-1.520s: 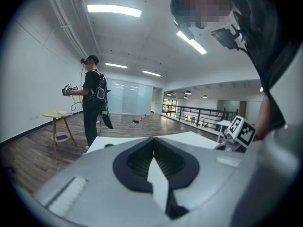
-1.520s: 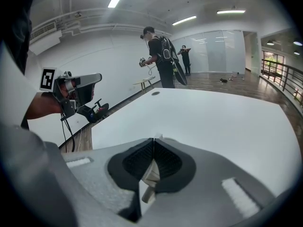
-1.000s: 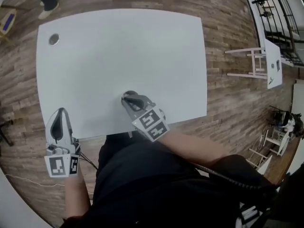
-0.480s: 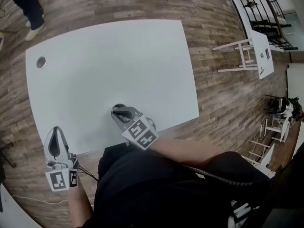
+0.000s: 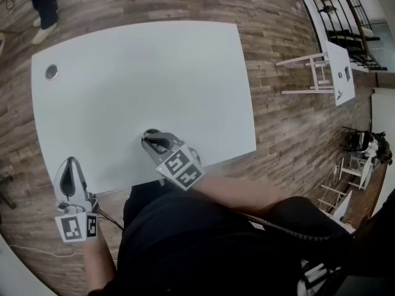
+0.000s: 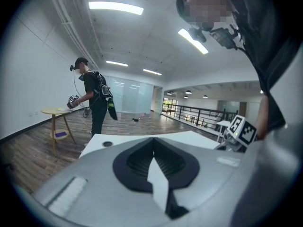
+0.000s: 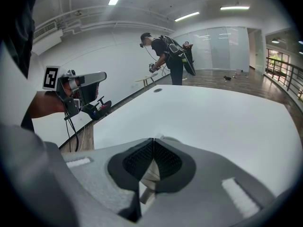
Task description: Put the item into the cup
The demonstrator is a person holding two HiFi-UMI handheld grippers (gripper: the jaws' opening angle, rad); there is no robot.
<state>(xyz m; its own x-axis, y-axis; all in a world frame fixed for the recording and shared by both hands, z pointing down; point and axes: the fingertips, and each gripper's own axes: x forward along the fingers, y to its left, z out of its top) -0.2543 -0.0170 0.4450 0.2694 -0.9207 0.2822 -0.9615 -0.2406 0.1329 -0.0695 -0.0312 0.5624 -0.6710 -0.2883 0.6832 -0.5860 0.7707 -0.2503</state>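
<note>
Cup and item show in no view. The white worktop carries nothing but a round hole near its far-left corner. Nothing has changed over the last second. The right claw is at the near edge, pressed together and empty. The left claw, off the near-left corner, is likewise closed on nothing. The task looks not yet begun.

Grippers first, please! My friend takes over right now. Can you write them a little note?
The left gripper is shut and empty, by the near left corner of the white table.
The right gripper is shut and empty, pointing down at the table near its front edge.
The cup and the item show in no view.
Done: nothing yet.
Left: find both, then put the item into the cup.
</note>
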